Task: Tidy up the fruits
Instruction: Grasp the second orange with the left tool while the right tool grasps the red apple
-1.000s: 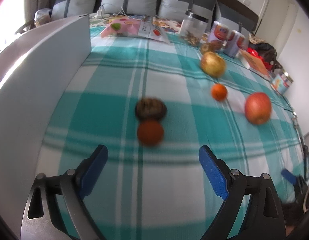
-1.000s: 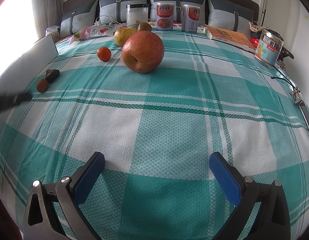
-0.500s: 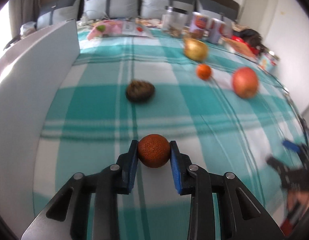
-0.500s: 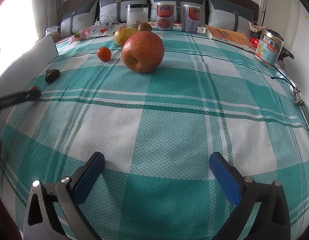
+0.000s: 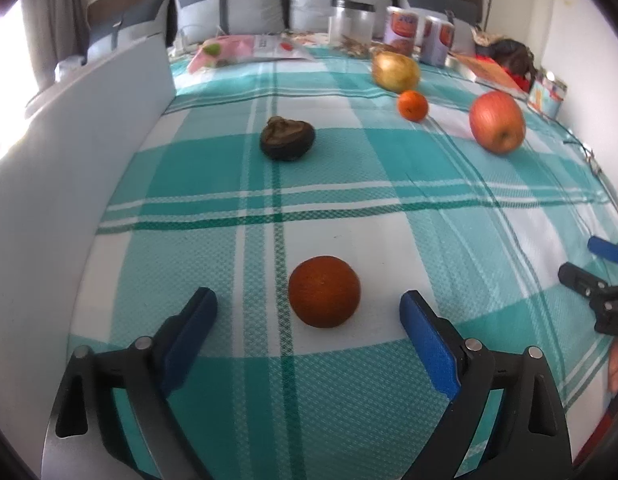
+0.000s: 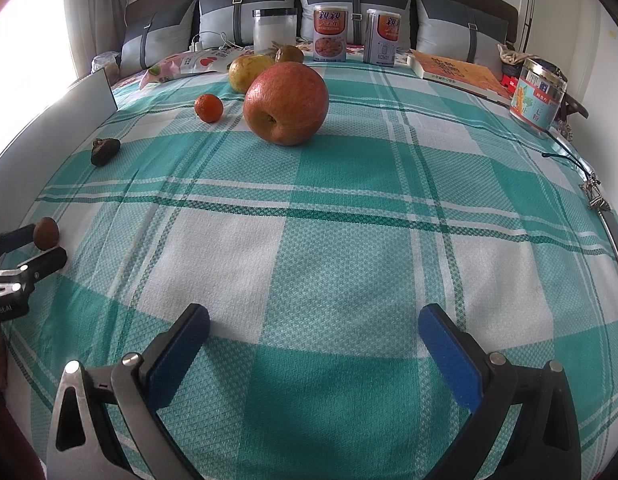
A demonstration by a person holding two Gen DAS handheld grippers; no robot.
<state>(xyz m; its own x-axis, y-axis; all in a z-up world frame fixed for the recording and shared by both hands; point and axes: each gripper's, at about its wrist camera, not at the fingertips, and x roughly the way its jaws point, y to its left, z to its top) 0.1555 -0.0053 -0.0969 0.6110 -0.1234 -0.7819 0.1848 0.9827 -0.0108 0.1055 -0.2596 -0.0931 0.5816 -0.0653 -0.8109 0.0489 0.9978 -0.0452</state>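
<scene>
My left gripper (image 5: 309, 312) is open, and a small rust-orange fruit (image 5: 324, 297) lies on the checked cloth between its blue pads, touching neither. Farther off lie a dark wrinkled fruit (image 5: 287, 143), a small orange (image 5: 412, 106), a red apple (image 5: 497, 122) and a yellow pear (image 5: 395, 71). My right gripper (image 6: 314, 324) is open and empty over bare cloth. In the right wrist view the apple (image 6: 285, 103), the small orange (image 6: 208, 108), the pear (image 6: 249, 72), the dark fruit (image 6: 105, 151) and the rust-orange fruit (image 6: 45, 233) show, the last between the left gripper's fingers (image 6: 49, 258).
A white board (image 5: 69, 152) stands along the left edge of the bed. At the back are pillows, a clear jar (image 6: 273, 30), two cans (image 6: 329, 34), a snack bag (image 6: 189, 63) and a book (image 6: 457, 70). A tin (image 6: 539, 96) stands at the right edge.
My left gripper was shut on the rust-orange fruit half a second ago; now it has opened and the fruit rests on the cloth nearer the front. The right gripper has not moved.
</scene>
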